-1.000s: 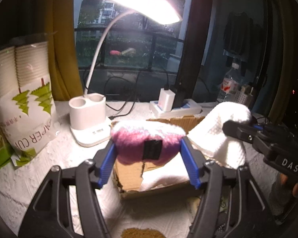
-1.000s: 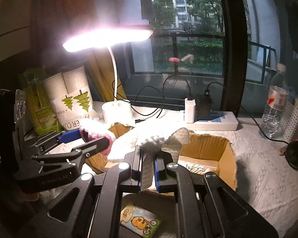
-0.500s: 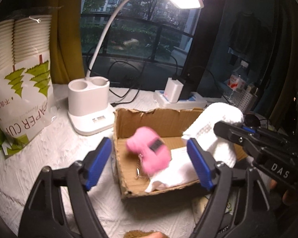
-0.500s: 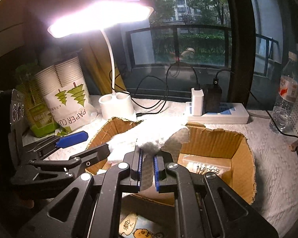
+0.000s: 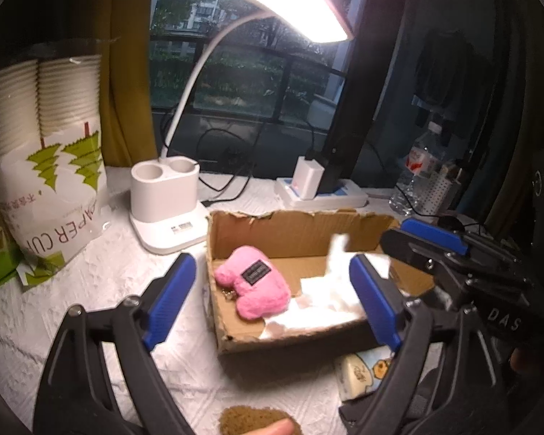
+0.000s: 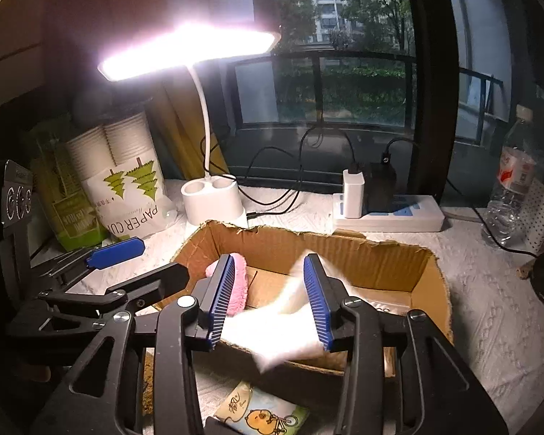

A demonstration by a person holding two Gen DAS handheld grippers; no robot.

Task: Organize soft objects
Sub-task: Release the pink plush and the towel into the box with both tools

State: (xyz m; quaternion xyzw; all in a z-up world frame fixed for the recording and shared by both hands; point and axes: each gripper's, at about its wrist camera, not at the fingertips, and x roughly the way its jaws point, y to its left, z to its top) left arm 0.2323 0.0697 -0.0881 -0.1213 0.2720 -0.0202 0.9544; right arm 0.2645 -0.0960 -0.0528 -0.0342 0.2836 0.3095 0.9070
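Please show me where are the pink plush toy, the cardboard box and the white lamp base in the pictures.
pink plush toy [image 5: 257, 290]: left wrist view, on its fuzzy body below the dark label.
cardboard box [image 5: 272, 228]: left wrist view, on the inner face of its back wall.
white lamp base [image 5: 165, 195]: left wrist view, on the front of the holder.

Fuzzy pink plush toy [image 5: 253, 287] and fluffy white cloth [image 6: 286, 330] in rough corrugated cardboard box [image 5: 290, 232]

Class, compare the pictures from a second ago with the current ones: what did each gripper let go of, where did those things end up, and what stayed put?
The left gripper opened and dropped the pink plush toy into the cardboard box. The right gripper then opened its jaws too, releasing the white cloth, which now lies in the box beside the toy. The desk lamp, paper cups and power strip stayed put.
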